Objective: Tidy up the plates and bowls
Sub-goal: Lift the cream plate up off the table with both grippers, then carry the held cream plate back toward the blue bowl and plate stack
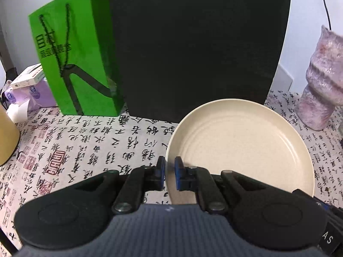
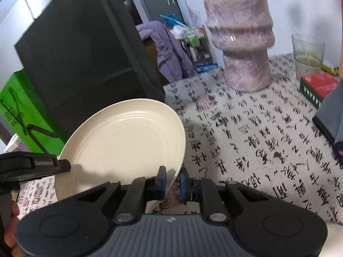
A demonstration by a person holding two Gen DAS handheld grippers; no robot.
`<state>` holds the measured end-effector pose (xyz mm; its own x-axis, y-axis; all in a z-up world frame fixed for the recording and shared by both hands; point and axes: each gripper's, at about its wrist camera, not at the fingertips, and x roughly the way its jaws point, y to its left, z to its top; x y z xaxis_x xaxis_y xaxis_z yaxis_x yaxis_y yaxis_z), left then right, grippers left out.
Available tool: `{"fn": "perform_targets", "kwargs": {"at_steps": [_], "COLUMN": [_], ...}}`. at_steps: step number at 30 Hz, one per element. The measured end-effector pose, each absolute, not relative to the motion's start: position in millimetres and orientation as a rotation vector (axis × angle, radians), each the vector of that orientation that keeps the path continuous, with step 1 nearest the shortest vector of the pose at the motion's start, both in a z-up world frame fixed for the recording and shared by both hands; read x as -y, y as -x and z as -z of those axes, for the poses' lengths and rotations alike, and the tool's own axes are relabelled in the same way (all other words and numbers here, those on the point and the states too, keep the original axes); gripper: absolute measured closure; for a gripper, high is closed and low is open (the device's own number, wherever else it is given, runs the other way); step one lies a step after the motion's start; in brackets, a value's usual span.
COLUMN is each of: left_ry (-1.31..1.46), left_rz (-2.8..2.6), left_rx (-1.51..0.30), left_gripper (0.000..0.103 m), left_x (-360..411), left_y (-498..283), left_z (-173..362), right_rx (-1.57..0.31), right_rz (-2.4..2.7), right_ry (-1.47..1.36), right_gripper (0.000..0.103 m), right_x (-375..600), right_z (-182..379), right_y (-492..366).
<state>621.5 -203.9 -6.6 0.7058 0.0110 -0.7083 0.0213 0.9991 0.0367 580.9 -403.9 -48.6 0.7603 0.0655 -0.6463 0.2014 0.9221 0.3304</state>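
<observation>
A: Left-wrist view, read from left to right. What lay along the back of the table?

B: A green paper bag [image 1: 75, 60] stood at the left, a tall black bag [image 1: 193, 47] just beside it, and a mottled pink vase [image 1: 321, 85] at the far right — all on a tablecloth [image 1: 85, 145] printed with black calligraphy.

A: And the plate?

B: The cream plate [image 1: 240, 150] sat in front of the black bag, tilted, with its near-left rim between the blue pads of the left gripper [image 1: 169, 172]. The jaws were clamped on that rim.

A: Right-wrist view, same order.

B: At the far left the left gripper [image 2: 62, 165] met the plate's [image 2: 124, 141] left edge, and a hand [image 2: 10, 231] showed below it. The right gripper [image 2: 172, 182] pinched the plate's lower right rim — jaws closed on it. The plate was held clear of the cloth, slanted. Further right stood the vase [image 2: 242, 42], a clear glass [image 2: 307, 53] and a red box [image 2: 317, 85].
</observation>
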Motion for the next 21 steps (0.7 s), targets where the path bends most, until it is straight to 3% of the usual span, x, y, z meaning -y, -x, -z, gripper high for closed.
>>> {"fn": "perform_targets", "kwargs": {"at_steps": [21], "left_ry": [0.01], "left_rz": [-0.023], "left_rx": [-0.712], "left_gripper": [0.093], "left_x": [164], "left_y": [-567], "left_z": [-37], "right_rx": [-0.607], "right_rz": [0.046], "right_ry": [-0.311], "right_gripper": [0.09], "right_x": [365], "right_z": [-7], "right_y": [-538]}}
